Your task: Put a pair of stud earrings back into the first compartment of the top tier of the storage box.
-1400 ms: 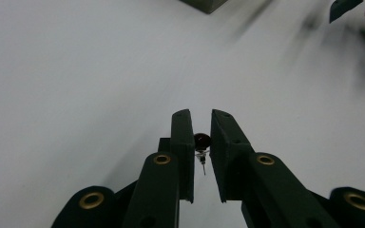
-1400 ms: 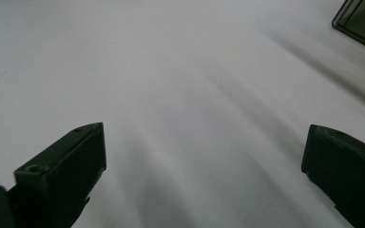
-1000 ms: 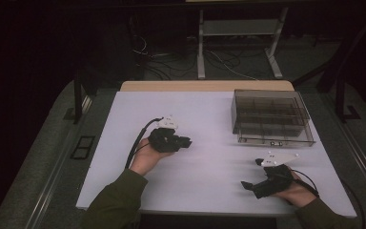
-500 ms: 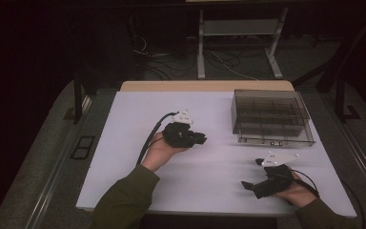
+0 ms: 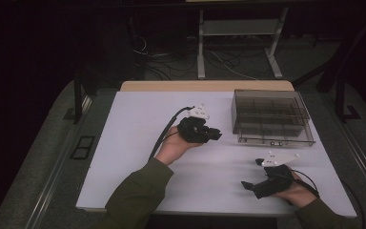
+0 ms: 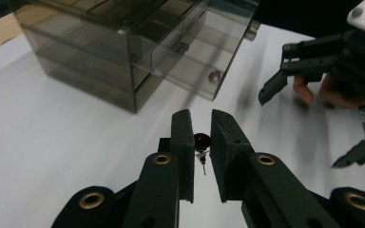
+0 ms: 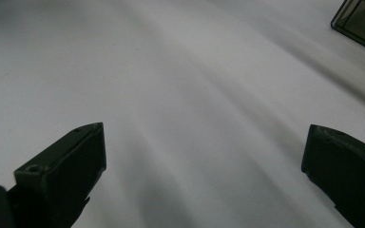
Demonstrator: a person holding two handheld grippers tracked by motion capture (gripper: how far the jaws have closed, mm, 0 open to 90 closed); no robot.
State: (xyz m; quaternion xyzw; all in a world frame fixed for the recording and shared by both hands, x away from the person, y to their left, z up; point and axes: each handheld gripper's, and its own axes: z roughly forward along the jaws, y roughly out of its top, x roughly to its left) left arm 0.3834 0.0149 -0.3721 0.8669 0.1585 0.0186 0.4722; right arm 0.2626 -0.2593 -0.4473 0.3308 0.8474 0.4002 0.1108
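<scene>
A small dark red round-headed pin (image 6: 201, 141) sits pinched between the narrow-set jaws of my left gripper (image 6: 201, 117). In the high view the left gripper (image 5: 216, 135) hovers over the middle of the white table (image 5: 138, 119), pointing right toward a smoky transparent drawer box (image 5: 272, 117). The box (image 6: 138, 42) lies just ahead of the jaws, with small round knobs on its drawer fronts. Near the table's front right edge my right gripper (image 5: 250, 173) rests in the hand, its jaws wide apart with nothing between them (image 7: 204, 133).
The right hand and its gripper (image 6: 304, 128) show at the right of the left gripper view. A corner of the box (image 7: 361, 21) is at the top right of the right gripper view. Cables trail from both grippers. A metal stand (image 5: 238, 43) is on the dark floor behind the table.
My left hand has moved right and away from the person, toward the drawer box, rising slightly. The right hand has stayed put.
</scene>
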